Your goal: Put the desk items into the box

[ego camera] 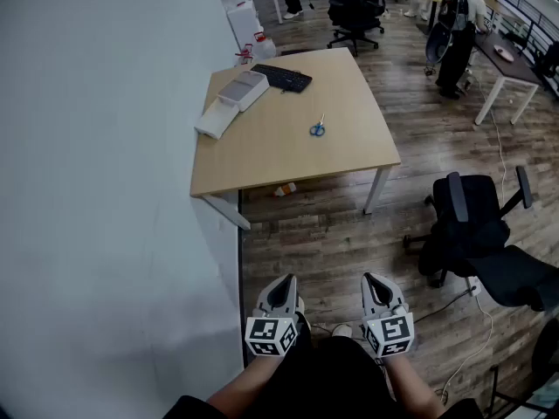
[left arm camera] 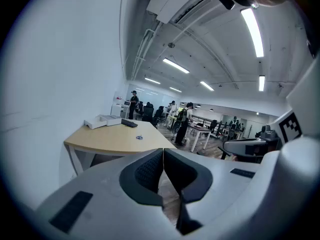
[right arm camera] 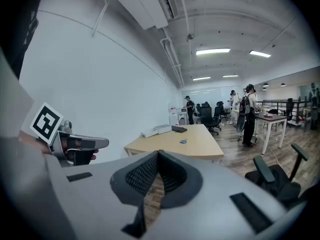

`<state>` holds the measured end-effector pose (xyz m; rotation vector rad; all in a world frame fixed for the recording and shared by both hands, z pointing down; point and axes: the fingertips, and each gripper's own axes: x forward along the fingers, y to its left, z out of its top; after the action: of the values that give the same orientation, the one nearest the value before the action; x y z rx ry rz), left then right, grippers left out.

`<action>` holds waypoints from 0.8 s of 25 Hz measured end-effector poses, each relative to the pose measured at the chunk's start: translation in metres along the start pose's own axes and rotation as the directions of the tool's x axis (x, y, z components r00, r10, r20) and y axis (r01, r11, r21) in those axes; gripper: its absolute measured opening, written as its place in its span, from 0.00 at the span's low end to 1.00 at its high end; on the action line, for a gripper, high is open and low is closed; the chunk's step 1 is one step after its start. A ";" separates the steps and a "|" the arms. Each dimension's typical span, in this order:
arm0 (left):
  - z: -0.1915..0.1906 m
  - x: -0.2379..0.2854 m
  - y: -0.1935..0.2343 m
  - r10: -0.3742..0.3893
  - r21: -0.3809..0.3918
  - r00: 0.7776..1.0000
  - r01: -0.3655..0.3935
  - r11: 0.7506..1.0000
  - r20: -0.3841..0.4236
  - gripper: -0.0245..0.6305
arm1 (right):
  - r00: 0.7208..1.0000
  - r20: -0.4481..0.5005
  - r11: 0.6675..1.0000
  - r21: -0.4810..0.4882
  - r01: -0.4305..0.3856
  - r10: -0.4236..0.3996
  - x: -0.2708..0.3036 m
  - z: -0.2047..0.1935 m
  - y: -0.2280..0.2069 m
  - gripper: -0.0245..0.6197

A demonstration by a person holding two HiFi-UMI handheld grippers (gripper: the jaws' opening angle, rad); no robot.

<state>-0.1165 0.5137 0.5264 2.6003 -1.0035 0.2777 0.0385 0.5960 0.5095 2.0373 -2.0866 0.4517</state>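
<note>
A wooden desk [ego camera: 349,103] stands against the wall, well ahead of me. On it lie blue-handled scissors [ego camera: 317,128], a black keyboard [ego camera: 281,78] and an open white box [ego camera: 242,89] with its lid [ego camera: 217,118] laid out toward me. My left gripper [ego camera: 283,287] and right gripper [ego camera: 376,286] hang low at my waist, over the wooden floor and far from the desk. Both are shut with nothing between the jaws. The desk [left arm camera: 115,139] and scissors [left arm camera: 139,137] show small in the left gripper view, and the desk [right arm camera: 200,145] with scissors [right arm camera: 183,141] shows small in the right gripper view.
A black office chair [ego camera: 476,234] stands right of my path. A small object [ego camera: 285,188] lies on the floor under the desk. Behind the desk are more chairs [ego camera: 354,11], another table [ego camera: 507,59] and a standing person [ego camera: 458,33]. A white wall [ego camera: 105,190] runs along my left.
</note>
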 end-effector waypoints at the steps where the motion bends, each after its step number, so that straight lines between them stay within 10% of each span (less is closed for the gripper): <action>1: -0.001 0.000 -0.003 0.004 0.003 1.000 -0.004 1.000 0.002 0.06 | 1.000 0.005 1.000 -0.007 -0.003 0.003 -0.003 0.000 -0.001 0.13; 20: -0.010 0.083 -0.020 0.000 -0.007 1.000 0.000 1.000 -0.006 0.07 | 0.999 -0.035 0.998 0.053 0.036 -0.034 0.020 -0.016 -0.073 0.13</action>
<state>-0.0433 0.4804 0.5551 2.5916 -1.0005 0.2807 0.1090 0.5819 0.5373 2.0771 -2.0377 0.5381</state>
